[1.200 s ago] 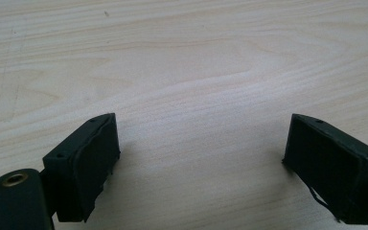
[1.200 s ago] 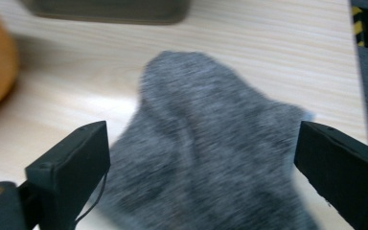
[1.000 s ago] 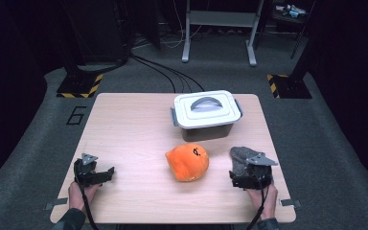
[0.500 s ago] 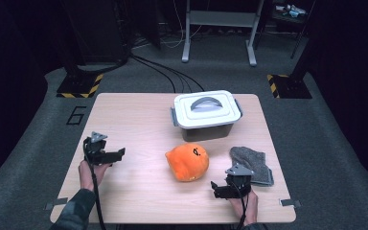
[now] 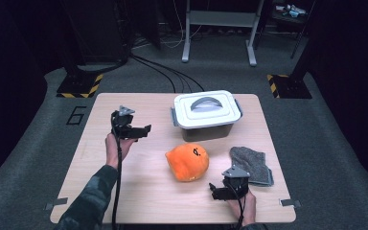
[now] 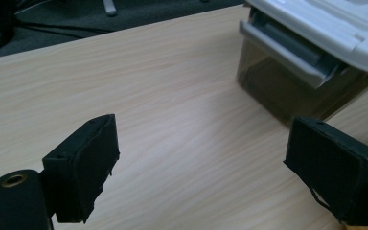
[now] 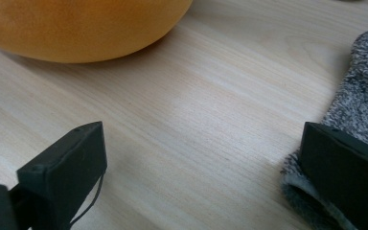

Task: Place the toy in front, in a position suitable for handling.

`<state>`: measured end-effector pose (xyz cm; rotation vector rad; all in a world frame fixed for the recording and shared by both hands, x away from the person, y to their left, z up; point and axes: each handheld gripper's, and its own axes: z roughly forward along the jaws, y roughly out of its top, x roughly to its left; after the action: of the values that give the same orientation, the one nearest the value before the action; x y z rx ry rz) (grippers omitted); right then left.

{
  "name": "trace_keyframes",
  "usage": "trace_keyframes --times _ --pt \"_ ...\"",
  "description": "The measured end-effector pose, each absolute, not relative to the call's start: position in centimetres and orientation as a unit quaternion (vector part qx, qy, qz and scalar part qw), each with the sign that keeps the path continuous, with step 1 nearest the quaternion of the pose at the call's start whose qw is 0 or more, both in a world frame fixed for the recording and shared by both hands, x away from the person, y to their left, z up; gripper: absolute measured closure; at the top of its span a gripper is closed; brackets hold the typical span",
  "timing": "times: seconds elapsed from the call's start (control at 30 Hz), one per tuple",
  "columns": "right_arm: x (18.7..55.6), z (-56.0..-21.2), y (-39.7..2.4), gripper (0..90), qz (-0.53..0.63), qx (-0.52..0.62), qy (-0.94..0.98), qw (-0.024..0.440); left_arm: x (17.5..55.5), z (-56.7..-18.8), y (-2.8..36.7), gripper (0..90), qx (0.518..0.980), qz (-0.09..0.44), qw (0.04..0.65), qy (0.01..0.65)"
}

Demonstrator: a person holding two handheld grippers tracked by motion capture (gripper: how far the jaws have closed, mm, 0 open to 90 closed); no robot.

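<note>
An orange plush ball [image 5: 188, 161] lies in the middle of the wooden table [image 5: 139, 191]; its underside curves across the top left of the right gripper view [image 7: 81, 28]. Behind it stands a box with a white lid [image 5: 206, 112], and its grey latch and dark wall [image 6: 292, 76] are at the upper right of the left gripper view. My left gripper [image 5: 143, 130] [image 6: 203, 143] is open above bare wood, pointing at the box. My right gripper [image 5: 215, 191] [image 7: 201, 143] is open near the front edge, between the plush and a folded grey cloth [image 5: 251, 165] [image 7: 364, 96].
The table's front edge runs just behind my right hand [image 5: 244, 206]. Black cables [image 5: 167, 72] and a metal stand [image 5: 220, 28] are on the floor beyond the table. Bare wood lies at the left and front left of the table.
My left gripper has moved away from me and to the right, toward the box. My right gripper has come off the grey cloth, leftward and nearer the front edge.
</note>
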<state>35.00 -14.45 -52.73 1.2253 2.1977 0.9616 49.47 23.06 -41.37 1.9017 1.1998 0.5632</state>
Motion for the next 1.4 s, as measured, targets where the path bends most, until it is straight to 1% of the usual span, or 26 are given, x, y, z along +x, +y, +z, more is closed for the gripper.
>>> trace_keyframes --times 0.33,0.63,0.87,0.97,1.03,1.17,1.3,1.37,1.4 --pt "35.0 -52.7 -14.6 3.7 0.353 0.443 0.795 0.218 52.9 -39.9 18.2 12.2 0.751 0.215 0.422 0.46" --pt "34.9 -52.7 -14.5 4.6 0.36 0.447 0.791 0.211 55.3 -39.0 14.4 15.0 0.767 0.208 0.422 0.435" --pt "35.0 -52.8 -14.5 5.4 0.355 0.448 0.791 0.219 56.7 -39.0 11.9 18.7 0.78 0.199 0.426 0.412" --pt "35.0 -52.7 -14.5 6.0 0.356 0.448 0.791 0.219 57.2 -39.3 10.7 22.7 0.785 0.188 0.428 0.405" --pt "35.0 -52.8 -14.5 6.0 0.355 0.448 0.791 0.22 57.3 -39.4 10.1 25.4 0.785 0.19 0.431 0.402" --pt "35.0 -52.8 -14.5 6.2 0.355 0.448 0.79 0.221 57.6 -39.6 8.9 33.8 0.802 0.185 0.422 0.38" --pt "35.0 -52.8 -14.5 6.7 0.354 0.444 0.792 0.222 58.3 -39.8 8.1 40.1 0.797 0.172 0.428 0.391" --pt "35.0 -52.8 -14.5 7.1 0.354 0.444 0.793 0.222 58.4 -39.8 7.6 45.1 0.799 0.167 0.429 0.387" --pt "35.0 -52.8 -14.5 7.2 0.354 0.444 0.792 0.223 58.3 -39.8 7.3 47.8 0.8 0.173 0.425 0.387"
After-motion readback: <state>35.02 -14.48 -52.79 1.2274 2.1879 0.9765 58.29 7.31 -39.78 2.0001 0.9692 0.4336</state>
